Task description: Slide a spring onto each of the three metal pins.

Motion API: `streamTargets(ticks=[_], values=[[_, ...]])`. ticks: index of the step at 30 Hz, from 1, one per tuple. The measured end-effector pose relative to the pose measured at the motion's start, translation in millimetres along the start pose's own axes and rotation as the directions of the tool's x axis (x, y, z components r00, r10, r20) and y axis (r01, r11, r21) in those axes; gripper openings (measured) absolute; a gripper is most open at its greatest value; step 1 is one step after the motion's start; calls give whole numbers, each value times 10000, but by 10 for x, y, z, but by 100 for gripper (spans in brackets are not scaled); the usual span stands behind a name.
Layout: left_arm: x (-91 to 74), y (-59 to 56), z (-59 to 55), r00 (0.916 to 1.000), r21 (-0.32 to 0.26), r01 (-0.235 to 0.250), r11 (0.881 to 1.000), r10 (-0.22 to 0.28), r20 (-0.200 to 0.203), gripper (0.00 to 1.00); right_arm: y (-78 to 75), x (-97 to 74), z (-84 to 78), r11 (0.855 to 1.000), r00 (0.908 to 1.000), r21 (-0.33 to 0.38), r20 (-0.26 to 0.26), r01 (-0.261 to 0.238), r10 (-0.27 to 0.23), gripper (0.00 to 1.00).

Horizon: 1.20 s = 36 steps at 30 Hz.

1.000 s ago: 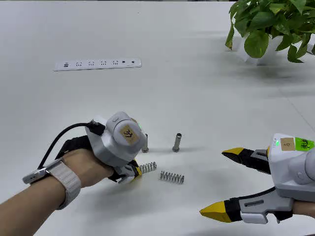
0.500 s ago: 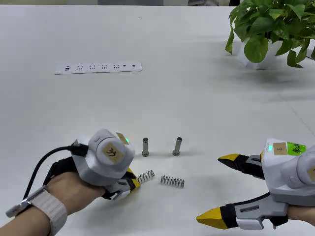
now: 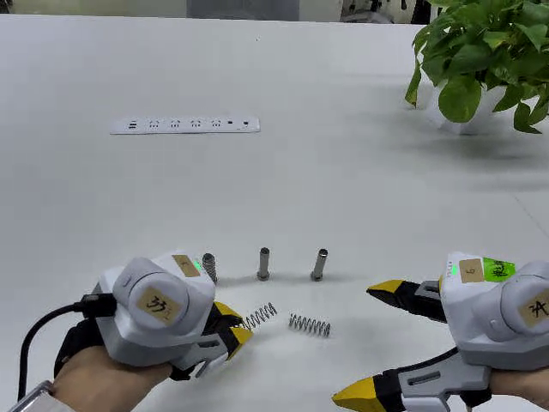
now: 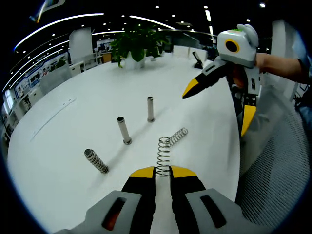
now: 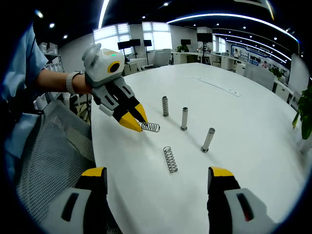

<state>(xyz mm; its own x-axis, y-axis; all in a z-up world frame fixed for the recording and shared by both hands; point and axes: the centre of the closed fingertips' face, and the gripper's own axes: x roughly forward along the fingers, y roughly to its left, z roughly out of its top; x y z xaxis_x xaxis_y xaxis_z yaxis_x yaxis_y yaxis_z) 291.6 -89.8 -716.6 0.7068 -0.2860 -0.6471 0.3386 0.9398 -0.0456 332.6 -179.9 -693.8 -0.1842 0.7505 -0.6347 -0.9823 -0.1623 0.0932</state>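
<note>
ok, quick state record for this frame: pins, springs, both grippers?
sprung: leftmost pin, spring already on it
bare: middle pin, right pin
left gripper: shut on held spring, tip-end grip
loose spring: lying flat on table, in front of the bare pins
right gripper: open, holding nothing
springs left to fit: two

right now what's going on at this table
A person holds a tool in each hand. The left tool is shut on a spring, close to three upright metal pins. In the head view the leftmost pin already carries one; the middle pin and right pin are bare. A second spring lies loose on the white table, and the right tool hangs open nearby.
</note>
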Motion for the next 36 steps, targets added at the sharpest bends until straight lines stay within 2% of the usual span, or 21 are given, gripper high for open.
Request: streamTargets(ticks=[6,7,12,15,17,24,27,30,36], values=[[-49,-84,73,9969,93,-99,9999,91,783,10,23,19,123,9998,9998,-133,185,-117,119,85],[-65,-118,156,9918,339,-107,9994,63,1278,10,35,27,139,9996,9997,-210,176,-184,188,84],[-116,-220,214,9866,439,-35,9990,-37,1632,10,65,57,232,9988,9987,-195,237,-445,450,80],[-119,-246,224,9857,536,11,9986,-101,1679,10,79,65,285,9976,9977,-298,228,-627,634,76],[-140,-275,274,9788,734,93,9973,-241,2036,10,96,71,319,9957,9968,-500,153,-781,790,76],[-156,-299,292,9737,848,143,9963,-331,2253,10,176,77,441,9885,9903,-595,17,-1388,1391,65],[-153,-331,288,9716,936,345,9950,-553,2301,10,239,90,455,9813,9827,-537,-237,-1850,1839,55],[-155,-374,294,9666,964,634,9933,-852,2417,10,266,109,470,9759,9772,-543,-329,-2115,2100,45],[-161,-402,300,9606,985,860,9914,-1087,2556,10,298,142,452,9660,9658,-478,-664,-2540,2507,31]])
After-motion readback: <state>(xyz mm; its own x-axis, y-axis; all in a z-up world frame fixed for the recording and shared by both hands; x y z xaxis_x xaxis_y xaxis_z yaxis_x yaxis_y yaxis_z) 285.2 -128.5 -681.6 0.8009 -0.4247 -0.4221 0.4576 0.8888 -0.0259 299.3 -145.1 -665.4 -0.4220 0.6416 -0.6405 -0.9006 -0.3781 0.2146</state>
